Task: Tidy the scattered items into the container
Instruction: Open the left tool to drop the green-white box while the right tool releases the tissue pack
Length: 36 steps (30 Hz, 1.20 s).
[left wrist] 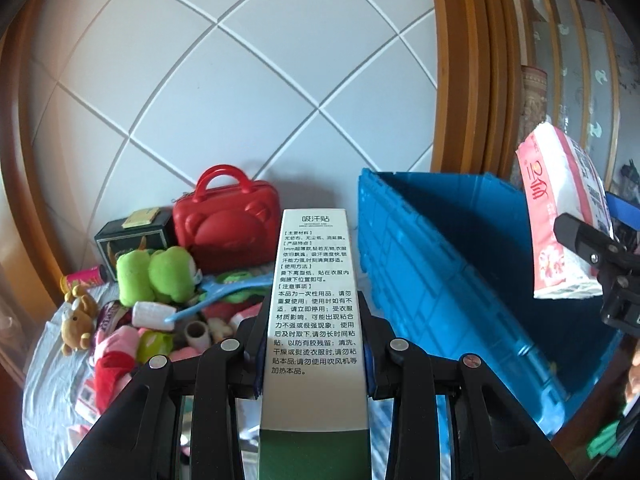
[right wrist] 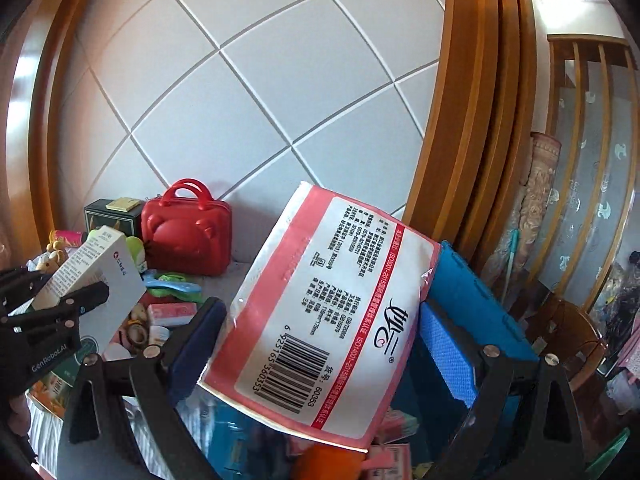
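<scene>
On the left of the cloth-covered surface we see one red case (left wrist: 230, 228), one dark box (left wrist: 132, 236), two green plush toys (left wrist: 156, 274) and perhaps two small bears (left wrist: 78, 320), blurred by the lens. Our left gripper (left wrist: 314, 344) clamps one tall white box (left wrist: 314, 300) upright between its pads. Just right, the blue crate (left wrist: 440, 280) stands open. Our right gripper (right wrist: 320, 344) grips one tissue pack (right wrist: 328, 308), tilted above the crate's rim.
</scene>
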Motion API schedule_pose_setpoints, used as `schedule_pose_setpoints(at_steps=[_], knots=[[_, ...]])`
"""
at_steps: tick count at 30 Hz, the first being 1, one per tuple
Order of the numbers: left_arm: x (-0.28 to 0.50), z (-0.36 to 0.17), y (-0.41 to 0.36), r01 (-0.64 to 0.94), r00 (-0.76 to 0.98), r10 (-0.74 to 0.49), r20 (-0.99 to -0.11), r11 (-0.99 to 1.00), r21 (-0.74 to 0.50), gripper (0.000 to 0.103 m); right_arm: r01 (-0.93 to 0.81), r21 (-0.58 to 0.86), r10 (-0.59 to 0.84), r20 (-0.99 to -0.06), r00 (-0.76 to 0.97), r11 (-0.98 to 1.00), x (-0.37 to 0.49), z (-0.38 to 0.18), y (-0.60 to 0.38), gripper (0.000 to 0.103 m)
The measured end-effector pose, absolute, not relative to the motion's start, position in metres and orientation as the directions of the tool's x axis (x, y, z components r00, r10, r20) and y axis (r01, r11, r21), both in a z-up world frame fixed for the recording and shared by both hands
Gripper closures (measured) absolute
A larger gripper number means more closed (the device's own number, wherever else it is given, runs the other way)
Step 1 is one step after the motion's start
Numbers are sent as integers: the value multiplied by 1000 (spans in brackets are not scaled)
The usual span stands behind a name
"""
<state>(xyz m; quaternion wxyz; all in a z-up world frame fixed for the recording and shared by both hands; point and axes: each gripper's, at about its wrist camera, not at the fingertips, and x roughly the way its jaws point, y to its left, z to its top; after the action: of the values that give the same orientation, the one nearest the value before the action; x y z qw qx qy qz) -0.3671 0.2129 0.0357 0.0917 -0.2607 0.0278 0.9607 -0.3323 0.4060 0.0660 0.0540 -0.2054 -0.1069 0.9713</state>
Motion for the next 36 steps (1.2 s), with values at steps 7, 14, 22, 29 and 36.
schedule_pose_setpoints(at_steps=[7,14,22,29,36], knots=[[-381,52,349,-258,-817,212,-536,-966,12,69,-114,-253,216,-422,-881,-961,-334,56,523,6],[-392,35,433,-314,-763,231,-603,-949,34,69,-145,-218,234,-465,-854,-965,-338,37,589,6],[-397,12,464,-310,-734,197,-650,-949,62,69,-120,-156,181,-483,-857,-980,-347,25,608,6],[-398,9,462,-316,-720,213,-661,-948,38,64,-150,-123,190,-459,-868,-981,-354,27,613,6],[-398,8,463,-308,-720,197,-666,-950,51,27,-155,-119,192,-453,-870,-981,-353,28,614,6]])
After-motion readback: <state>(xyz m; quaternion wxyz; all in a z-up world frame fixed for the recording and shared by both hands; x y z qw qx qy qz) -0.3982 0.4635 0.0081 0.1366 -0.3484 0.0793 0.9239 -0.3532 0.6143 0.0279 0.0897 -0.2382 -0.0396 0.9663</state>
